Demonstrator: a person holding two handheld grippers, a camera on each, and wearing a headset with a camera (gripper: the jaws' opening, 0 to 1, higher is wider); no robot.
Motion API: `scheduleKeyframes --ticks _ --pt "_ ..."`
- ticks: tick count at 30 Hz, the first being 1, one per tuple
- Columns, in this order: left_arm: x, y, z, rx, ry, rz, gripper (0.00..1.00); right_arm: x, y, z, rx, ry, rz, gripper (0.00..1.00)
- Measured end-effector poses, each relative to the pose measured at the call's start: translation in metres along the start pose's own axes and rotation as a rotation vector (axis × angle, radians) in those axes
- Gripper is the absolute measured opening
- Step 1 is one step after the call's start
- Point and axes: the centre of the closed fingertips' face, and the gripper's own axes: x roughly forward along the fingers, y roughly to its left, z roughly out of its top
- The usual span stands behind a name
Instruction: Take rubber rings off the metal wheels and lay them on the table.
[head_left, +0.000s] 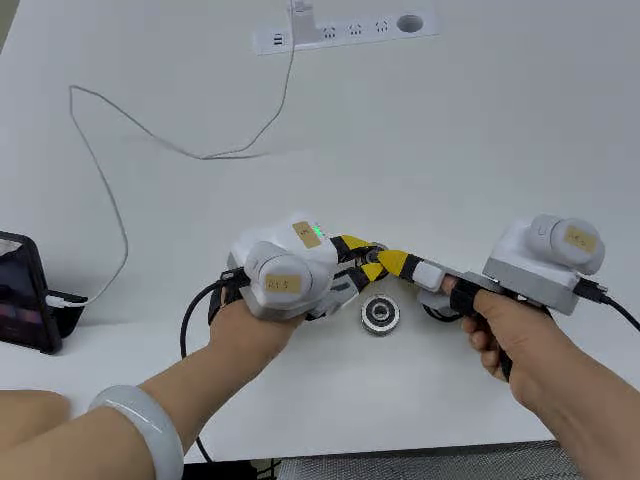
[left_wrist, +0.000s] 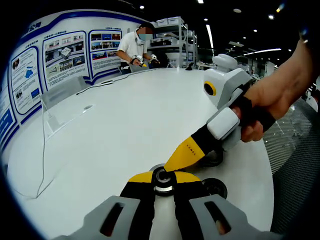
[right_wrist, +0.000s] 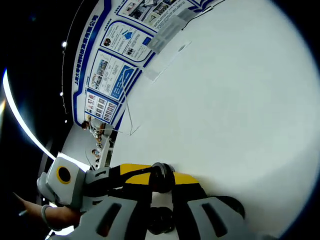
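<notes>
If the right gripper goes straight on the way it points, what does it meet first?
The metal wheel held by the left gripper. The right gripper looks to have its fingers right at the wheel, though actual contact is hard to judge.

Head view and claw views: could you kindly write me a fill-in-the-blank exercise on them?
The left claw is shut on a metal ___. Another wheel lies on the ___. The right claw has black and ___ jaws.
Missing: wheel, table, yellow.
</notes>
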Motion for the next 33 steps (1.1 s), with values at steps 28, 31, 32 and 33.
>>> scheduleKeyframes --ticks 28,31,32,33 --pt "-0.001 0.0002 0.0007 -0.005 0.001 -0.002 0.14 -0.0078 -0.0003 0.0034 0.003 -0.014 0.02 0.08" --pt "-0.0011 0.0 0.0007 -0.006 0.0 -0.002 0.14 -0.0068 -0.0016 0.0031 -0.002 -0.014 0.016 0.07" --pt "-0.0013 -0.0002 0.0008 -0.006 0.0 -0.003 0.14 -0.0067 -0.0022 0.003 -0.008 -0.013 0.012 0.06" --pt "-0.0013 -0.0003 0.0009 -0.006 0.0 -0.003 0.13 -0.0064 -0.0025 0.003 -0.01 -0.013 0.012 0.06"
